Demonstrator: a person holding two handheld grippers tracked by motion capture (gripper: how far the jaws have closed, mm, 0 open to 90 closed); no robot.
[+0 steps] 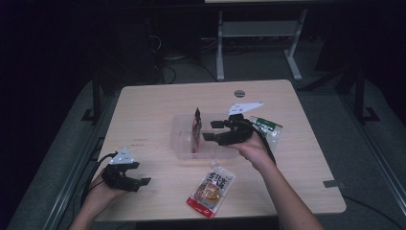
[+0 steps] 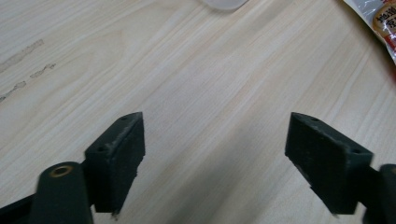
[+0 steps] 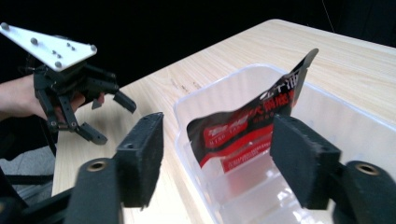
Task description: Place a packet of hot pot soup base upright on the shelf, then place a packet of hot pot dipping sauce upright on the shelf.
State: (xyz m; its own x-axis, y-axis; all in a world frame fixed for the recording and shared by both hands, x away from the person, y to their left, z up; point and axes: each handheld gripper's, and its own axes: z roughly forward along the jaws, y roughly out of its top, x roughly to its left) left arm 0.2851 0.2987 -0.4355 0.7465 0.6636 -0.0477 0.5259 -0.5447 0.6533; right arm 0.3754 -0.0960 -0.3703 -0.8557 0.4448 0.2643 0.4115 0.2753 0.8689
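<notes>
Here the table (image 1: 143, 110) carries a clear tub (image 1: 179, 143) near its middle, and I have my right claw (image 1: 209, 130) at the tub's right side, jaws spread wide and gripping nothing, the red-and-black pouch (image 1: 196, 130) standing free just ahead of them. It leans on the tub's wall, I judge, which keeps it on edge; its long axis runs up, top corner skyward. My left claw (image 1: 141, 173) waits wide and empty near the front left corner. Another pouch (image 1: 210, 189) lies flat by the front edge.

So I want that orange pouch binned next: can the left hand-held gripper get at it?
Probably yes: the left hand-held gripper is open, and only bare table lies between it and the orange pouch.
</notes>
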